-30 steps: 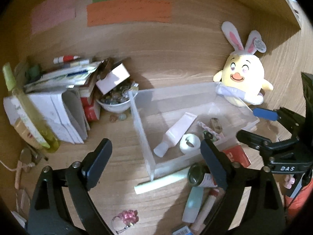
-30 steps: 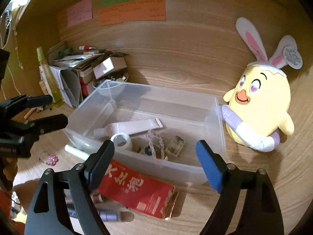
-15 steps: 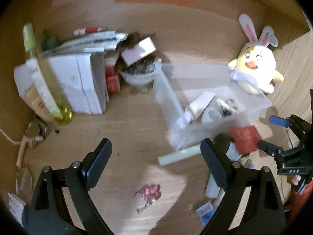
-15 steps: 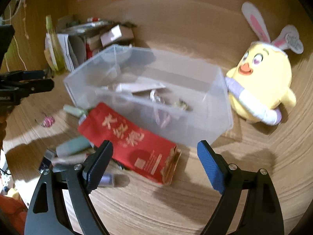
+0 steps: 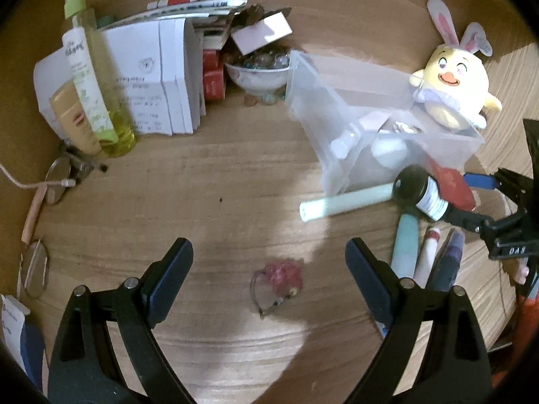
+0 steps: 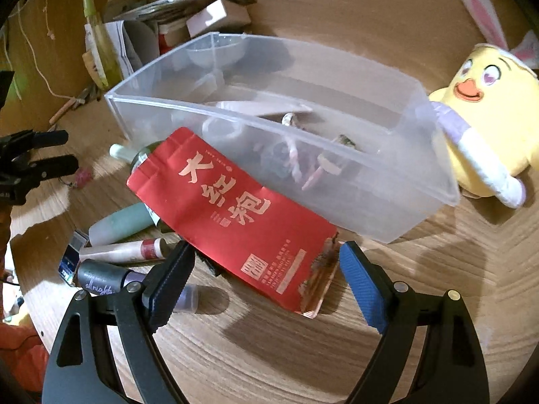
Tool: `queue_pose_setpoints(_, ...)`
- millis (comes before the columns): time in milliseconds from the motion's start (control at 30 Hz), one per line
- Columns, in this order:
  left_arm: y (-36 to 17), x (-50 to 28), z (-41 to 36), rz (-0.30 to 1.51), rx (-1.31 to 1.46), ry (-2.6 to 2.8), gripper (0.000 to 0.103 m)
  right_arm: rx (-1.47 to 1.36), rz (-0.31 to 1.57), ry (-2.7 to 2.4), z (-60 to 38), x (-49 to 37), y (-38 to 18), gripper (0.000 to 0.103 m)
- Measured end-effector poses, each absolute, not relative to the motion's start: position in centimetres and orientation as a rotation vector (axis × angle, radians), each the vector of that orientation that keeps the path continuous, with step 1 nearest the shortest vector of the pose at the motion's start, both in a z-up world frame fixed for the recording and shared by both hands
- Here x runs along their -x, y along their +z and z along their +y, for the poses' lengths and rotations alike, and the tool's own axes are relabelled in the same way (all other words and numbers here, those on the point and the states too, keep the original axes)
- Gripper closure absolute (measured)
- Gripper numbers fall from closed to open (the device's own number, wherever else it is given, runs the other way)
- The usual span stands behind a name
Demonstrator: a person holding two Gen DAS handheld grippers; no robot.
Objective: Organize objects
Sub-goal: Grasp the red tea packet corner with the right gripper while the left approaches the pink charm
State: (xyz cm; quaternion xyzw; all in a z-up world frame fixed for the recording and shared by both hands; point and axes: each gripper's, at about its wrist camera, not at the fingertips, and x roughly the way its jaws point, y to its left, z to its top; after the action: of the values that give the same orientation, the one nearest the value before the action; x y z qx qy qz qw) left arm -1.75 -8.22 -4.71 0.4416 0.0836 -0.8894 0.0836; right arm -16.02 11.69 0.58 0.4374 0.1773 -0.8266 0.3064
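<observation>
- While my right gripper (image 6: 266, 279) hangs with its jaws wide apart, the torn end of the red pouch (image 6: 235, 215) lies between them, no pad pressing it; the pouch leans against the near wall of the clear plastic bin (image 6: 387, 208).
- My left gripper (image 5: 269, 269) is spread open over bare wood, a pink hair tie (image 5: 279, 277) lying between its fingers, well clear of the bin.
- A pale green tube (image 5: 347, 202) lies just beside the bin's near corner.
- A yellow plush chick (image 6: 485, 114) sits touching the bin's far end.
</observation>
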Motion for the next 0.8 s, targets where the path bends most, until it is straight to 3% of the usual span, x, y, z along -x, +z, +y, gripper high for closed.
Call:
queue_pose_setpoints(300,-6.6,0.6,-8.3,0.271,-1.394,-2.636,0.010,-1.163,0.427,-2.177,11.6,16.4,0.7,0.018)
queue_pose_setpoints(500,-6.7,0.2,-8.0,0.263,-1.406,-2.647,0.010,-1.168,0.372,-2.170,12.8,15.6,0.9,0.039)
queue_pose_setpoints(600,-6.6,0.3,-7.9,0.263,-1.404,-2.660,0.011,-1.197,0.360,-2.158,13.2,15.3,0.8,0.059)
queue_pose_setpoints(700,-6.6,0.4,-7.8,0.259,-1.401,-2.662,0.019,-1.218,0.332,-2.153,13.7,15.1,0.6,0.068)
queue_pose_setpoints(800,-6.5,0.4,-7.8,0.254,-1.388,-2.656,0.029,-1.219,0.314,-2.145,14.0,14.5,0.7,0.068)
